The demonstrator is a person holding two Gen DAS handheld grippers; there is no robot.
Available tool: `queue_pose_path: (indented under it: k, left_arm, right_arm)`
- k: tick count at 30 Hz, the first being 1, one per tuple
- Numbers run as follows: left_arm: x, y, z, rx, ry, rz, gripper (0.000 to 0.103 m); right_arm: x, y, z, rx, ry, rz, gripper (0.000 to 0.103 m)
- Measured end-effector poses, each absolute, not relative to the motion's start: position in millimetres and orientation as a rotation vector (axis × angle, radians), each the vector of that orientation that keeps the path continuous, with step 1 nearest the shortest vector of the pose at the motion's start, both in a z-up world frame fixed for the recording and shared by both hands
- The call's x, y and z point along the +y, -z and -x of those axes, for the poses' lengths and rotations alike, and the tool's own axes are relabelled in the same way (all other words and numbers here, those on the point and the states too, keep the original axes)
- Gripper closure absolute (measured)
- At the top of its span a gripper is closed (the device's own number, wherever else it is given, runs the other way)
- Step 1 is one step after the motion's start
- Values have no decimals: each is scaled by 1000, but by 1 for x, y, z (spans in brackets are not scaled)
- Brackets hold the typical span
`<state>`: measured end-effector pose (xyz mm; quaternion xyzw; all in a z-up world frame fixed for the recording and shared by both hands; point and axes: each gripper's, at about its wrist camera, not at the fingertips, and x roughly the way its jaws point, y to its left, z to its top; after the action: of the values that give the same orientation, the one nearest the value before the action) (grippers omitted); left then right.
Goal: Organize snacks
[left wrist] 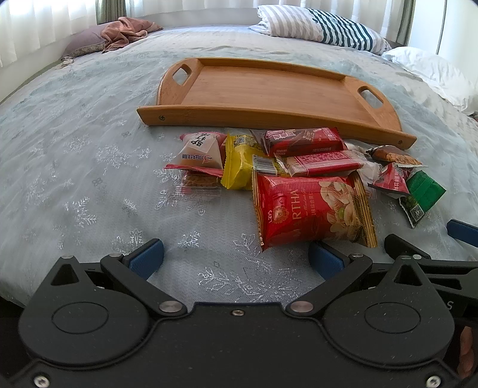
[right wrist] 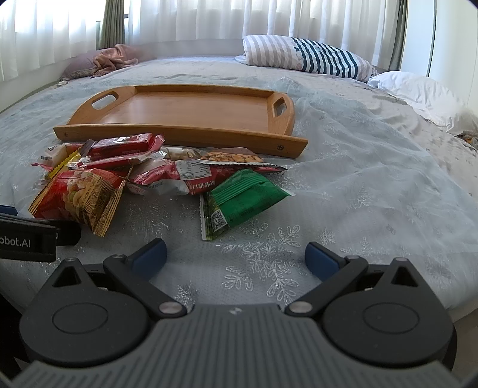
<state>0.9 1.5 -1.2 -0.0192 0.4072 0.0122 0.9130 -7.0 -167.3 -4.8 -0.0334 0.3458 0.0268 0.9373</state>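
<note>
A pile of snack packets lies on the bed in front of an empty wooden tray (left wrist: 269,86), also in the right wrist view (right wrist: 185,110). Nearest is a large red nut bag (left wrist: 310,209) (right wrist: 80,200). A green packet (left wrist: 424,188) (right wrist: 242,197) lies at the pile's right. A yellow packet (left wrist: 239,167), red bars (left wrist: 304,140) (right wrist: 125,146) and a white triangular packet (left wrist: 200,152) lie behind. My left gripper (left wrist: 236,259) is open and empty, just short of the red bag. My right gripper (right wrist: 236,256) is open and empty, just short of the green packet.
The bed has a pale snowflake-patterned cover (right wrist: 358,179). A striped pillow (left wrist: 322,27) and a white pillow (left wrist: 433,71) lie at the far right. A pink cloth and pillow (left wrist: 119,32) lie at the far left. Curtains (right wrist: 209,24) hang behind.
</note>
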Motion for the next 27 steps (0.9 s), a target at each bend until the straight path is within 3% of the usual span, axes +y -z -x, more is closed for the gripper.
queue_pose_path:
  k: [20, 27]
  left_arm:
    - [3, -7, 14, 780, 16, 46, 1]
    - [-3, -31, 28, 692, 127, 90, 7]
  right_arm:
    - [-180, 6, 16, 628, -113, 32, 0]
    - [-187, -3, 19, 553, -107, 38, 11]
